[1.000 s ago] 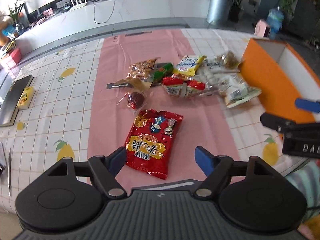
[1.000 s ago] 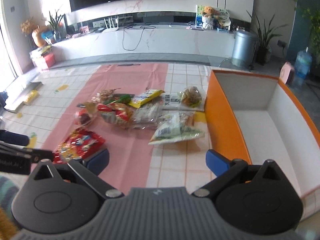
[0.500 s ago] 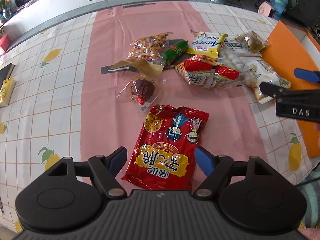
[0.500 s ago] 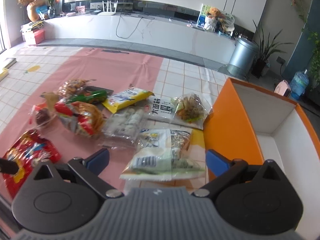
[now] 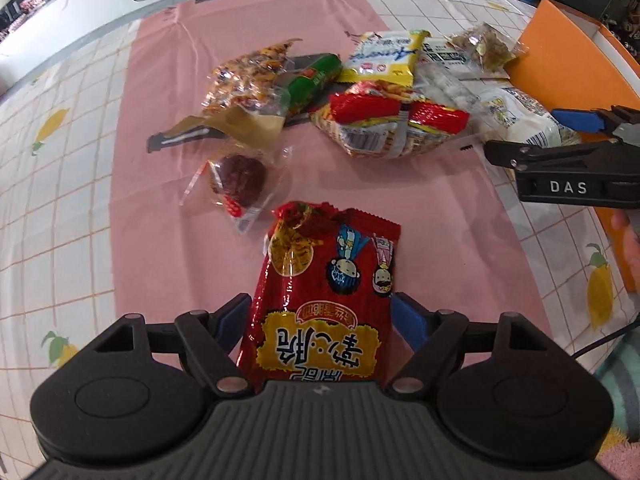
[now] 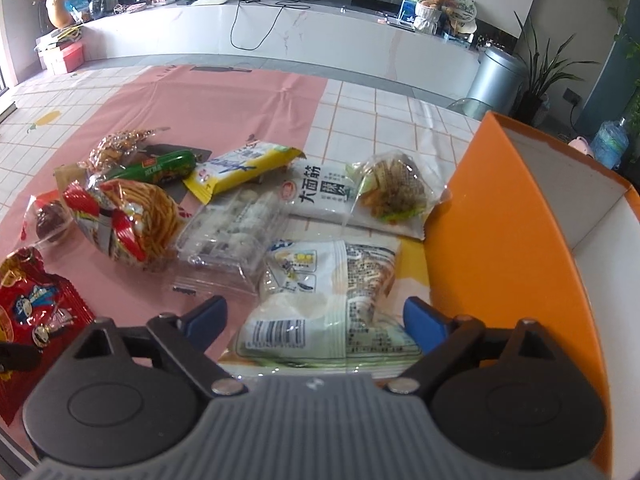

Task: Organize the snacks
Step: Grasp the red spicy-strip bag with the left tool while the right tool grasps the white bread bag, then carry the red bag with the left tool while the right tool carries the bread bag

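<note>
A red snack bag with yellow print lies flat on the pink runner. My left gripper points down over it, open, its blue pads at the bag's two long edges. A pale green-and-white bag lies beside the orange box. My right gripper straddles this bag and its jaws are closing. The left pad is still clear of the bag and the right pad is close to its edge. In the left wrist view the right gripper shows at the right over that pale bag.
Past both bags lies a heap of snacks: a yellow packet, a green sausage, a red-and-clear bag of sticks, a clear tray of white sweets, a white packet. A wrapped dark red sweet lies alone.
Both grippers have sunk toward the table. The left came down until the red bag sits between its fingers. The right moved over the pale bag and its jaws narrowed.
</note>
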A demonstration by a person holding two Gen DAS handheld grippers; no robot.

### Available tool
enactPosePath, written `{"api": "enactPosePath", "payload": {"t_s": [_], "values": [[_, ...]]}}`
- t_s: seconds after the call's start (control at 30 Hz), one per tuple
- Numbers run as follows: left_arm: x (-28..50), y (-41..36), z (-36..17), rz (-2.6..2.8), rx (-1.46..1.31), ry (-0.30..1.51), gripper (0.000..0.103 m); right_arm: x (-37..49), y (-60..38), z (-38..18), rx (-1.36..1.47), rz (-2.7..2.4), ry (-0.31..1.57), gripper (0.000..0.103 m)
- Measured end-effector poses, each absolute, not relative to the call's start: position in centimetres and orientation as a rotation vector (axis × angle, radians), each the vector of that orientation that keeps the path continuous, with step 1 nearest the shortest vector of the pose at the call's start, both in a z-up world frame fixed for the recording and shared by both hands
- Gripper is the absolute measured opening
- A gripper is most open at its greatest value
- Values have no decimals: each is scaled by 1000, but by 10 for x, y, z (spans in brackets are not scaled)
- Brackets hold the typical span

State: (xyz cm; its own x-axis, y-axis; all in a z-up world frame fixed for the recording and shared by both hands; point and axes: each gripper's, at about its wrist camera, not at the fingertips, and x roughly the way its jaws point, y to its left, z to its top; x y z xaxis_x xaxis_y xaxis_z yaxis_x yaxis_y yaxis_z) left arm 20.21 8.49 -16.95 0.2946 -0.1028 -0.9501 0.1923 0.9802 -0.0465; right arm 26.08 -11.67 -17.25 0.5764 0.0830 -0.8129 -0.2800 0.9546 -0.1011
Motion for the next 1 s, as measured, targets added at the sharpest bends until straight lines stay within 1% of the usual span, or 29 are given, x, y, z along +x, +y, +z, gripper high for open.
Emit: {"api": "enactPosePath", "payload": {"t_s": [0.07, 0.1, 0.23, 0.3, 0.43, 0.5, 0.53, 0.77, 1.0], "values": [[204, 83, -175, -186, 91, 1278, 93, 260, -117, -174, -229, 211, 940, 88], [205, 81, -178, -181, 102, 1285, 95, 260, -118, -175, -230, 209, 941, 86], [204, 76, -179, -150, 131, 1266, 95, 259, -121, -178, -219, 213, 942, 84], [203, 73, -178, -131, 139, 1259, 95, 259, -122, -179, -212, 215, 945, 77], [199, 65, -175, -104, 195, 1235, 85, 256, -123, -180, -192, 219, 963, 70], [197, 63, -175, -104, 200, 1238, 82, 253, -125, -179, -189, 220, 964, 68], [197, 63, -175, -107, 190, 1242, 78, 252, -125, -178, -188, 222, 965, 68], [187, 61, -159, -97, 109, 1222, 78, 232, -133, -164, -145, 219, 982, 65], [165, 54, -117, -110, 29, 1158, 78, 197, -148, -128, -61, 239, 949, 65]]}}
